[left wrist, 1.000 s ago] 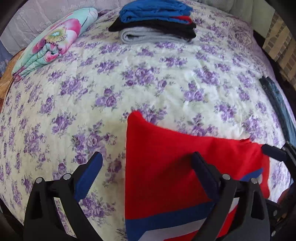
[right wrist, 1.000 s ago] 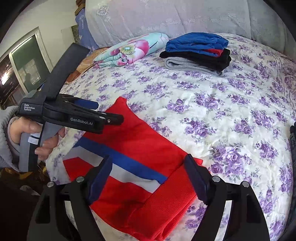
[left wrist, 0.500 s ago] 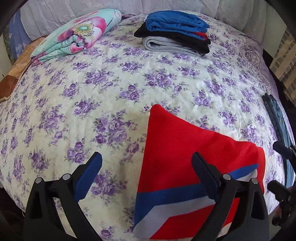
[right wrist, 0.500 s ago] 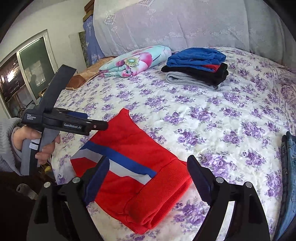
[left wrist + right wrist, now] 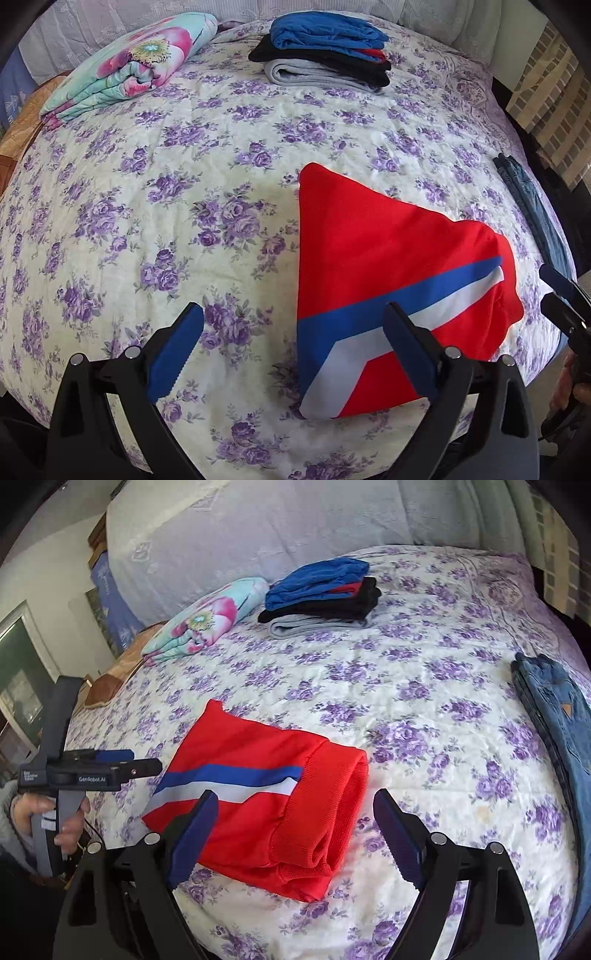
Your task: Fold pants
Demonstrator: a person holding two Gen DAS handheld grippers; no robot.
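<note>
Now red knit pants [image 5: 258, 805] folded flat (ribbed cuffs); left gripper [image 5: 295, 354], right gripper [image 5: 295, 834] spread, empty.

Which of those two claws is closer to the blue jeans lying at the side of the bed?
The right claw. The jeans lie just off its right side, beyond the folded red pants. The left claw is on the far side of the red pants, away from the jeans.
</note>
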